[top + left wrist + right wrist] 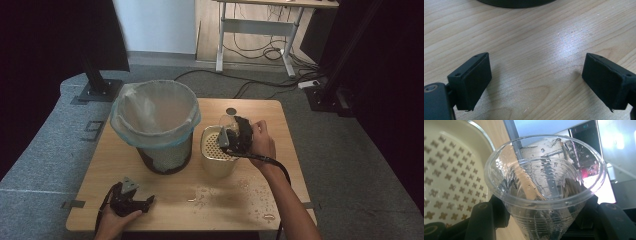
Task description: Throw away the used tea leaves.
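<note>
Taking the cream strainer pot (218, 159) near the middle of the wooden table (280, 150) as the landmark: nearest the person, well to the pot's left at the table's front edge, the left gripper (145, 204) rests low on the wood, its jaws wide apart with nothing between them, bare grain showing in the gap in the left gripper view. In front of the pot, towards the person, a scatter of water drops (250, 192) wets the tabletop. Right at the pot, the right gripper (226, 139) is clamped on a clear plastic cup (544, 185), held tilted over the pot's perforated insert (446, 180); droplets cling to the cup's inner wall, and it looks almost drained. Just left of the pot stands a dark bin with a pale liner (155, 120), and beyond the pot a small round hole (230, 111) sits near the table's far edge. The thin cup could buckle or slip if the jaws squeeze harder or loosen, and any leftover water could miss the pot and add to the wet patch, where a gripper or the cup might skid. The pot is close to the bin, so a careless swing could knock it. No brand, label or readable writing shows on anything.
</note>
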Demonstrator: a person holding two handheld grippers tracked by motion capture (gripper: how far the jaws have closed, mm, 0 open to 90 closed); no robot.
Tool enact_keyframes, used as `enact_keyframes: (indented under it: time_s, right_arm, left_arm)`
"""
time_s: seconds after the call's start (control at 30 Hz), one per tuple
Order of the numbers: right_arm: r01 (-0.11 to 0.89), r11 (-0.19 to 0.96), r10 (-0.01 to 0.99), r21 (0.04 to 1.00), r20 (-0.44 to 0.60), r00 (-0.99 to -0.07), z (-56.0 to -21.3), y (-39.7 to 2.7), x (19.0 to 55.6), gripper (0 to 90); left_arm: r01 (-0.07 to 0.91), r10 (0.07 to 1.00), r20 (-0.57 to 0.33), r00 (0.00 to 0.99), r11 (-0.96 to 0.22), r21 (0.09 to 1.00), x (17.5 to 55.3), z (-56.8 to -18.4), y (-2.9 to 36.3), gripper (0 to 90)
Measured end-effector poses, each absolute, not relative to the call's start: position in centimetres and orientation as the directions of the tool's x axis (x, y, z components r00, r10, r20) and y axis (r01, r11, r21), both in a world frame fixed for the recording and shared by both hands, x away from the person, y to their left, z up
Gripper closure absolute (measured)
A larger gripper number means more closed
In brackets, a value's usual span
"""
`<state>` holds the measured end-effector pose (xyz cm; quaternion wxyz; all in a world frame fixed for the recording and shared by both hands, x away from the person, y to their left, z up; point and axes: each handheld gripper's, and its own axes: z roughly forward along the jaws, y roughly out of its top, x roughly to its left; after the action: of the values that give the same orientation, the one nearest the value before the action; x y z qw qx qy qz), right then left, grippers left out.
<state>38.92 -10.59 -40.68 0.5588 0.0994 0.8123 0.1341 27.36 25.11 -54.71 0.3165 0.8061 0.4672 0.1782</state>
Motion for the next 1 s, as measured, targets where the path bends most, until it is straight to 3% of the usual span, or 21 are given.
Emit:
enact_keyframes:
  time_s: [0.2, 0.23, 0.4, 0.47, 0.5, 0.63, 1.0]
  right_arm:
    - [-0.011, 0.984, 0.165, 0.178, -0.931, -0.326, -42.2, -10.1, 38.9, 42.0]
    - [-0.022, 0.994, 0.091, 0.103, -0.947, -0.307, -42.7, -10.0, 38.9, 42.0]
    - [-0.040, 0.999, -0.009, 0.002, -0.964, -0.266, -43.1, -9.7, 39.0, 42.2]
    - [-0.051, 0.994, -0.110, -0.101, -0.969, -0.223, -43.4, -9.5, 39.0, 42.3]
    - [-0.060, 0.980, -0.197, -0.189, -0.963, -0.182, -43.5, -9.4, 39.1, 42.5]
    - [-0.059, 0.941, -0.338, -0.333, -0.934, -0.115, -43.4, -9.2, 39.2, 42.9]
    - [-0.061, 0.780, -0.622, -0.622, -0.782, 0.026, -44.2, -8.3, 39.3, 43.5]
  left_arm:
    - [0.640, 0.865, -0.006, 0.501, -0.366, 0.676, 27.4, -54.7, 25.1, 8.4]
    - [0.640, 0.866, -0.009, 0.499, -0.362, 0.678, 27.4, -54.7, 25.1, 8.4]
    - [0.641, 0.867, -0.009, 0.499, -0.362, 0.677, 27.4, -54.7, 25.1, 8.4]
    - [0.641, 0.867, -0.008, 0.499, -0.362, 0.677, 27.3, -54.7, 25.1, 8.4]
    - [0.641, 0.866, -0.008, 0.500, -0.364, 0.675, 27.3, -54.7, 25.1, 8.4]
    - [0.641, 0.866, -0.008, 0.500, -0.364, 0.676, 27.3, -54.7, 25.1, 8.4]
    - [0.641, 0.865, -0.007, 0.501, -0.366, 0.675, 27.3, -54.7, 25.1, 8.4]
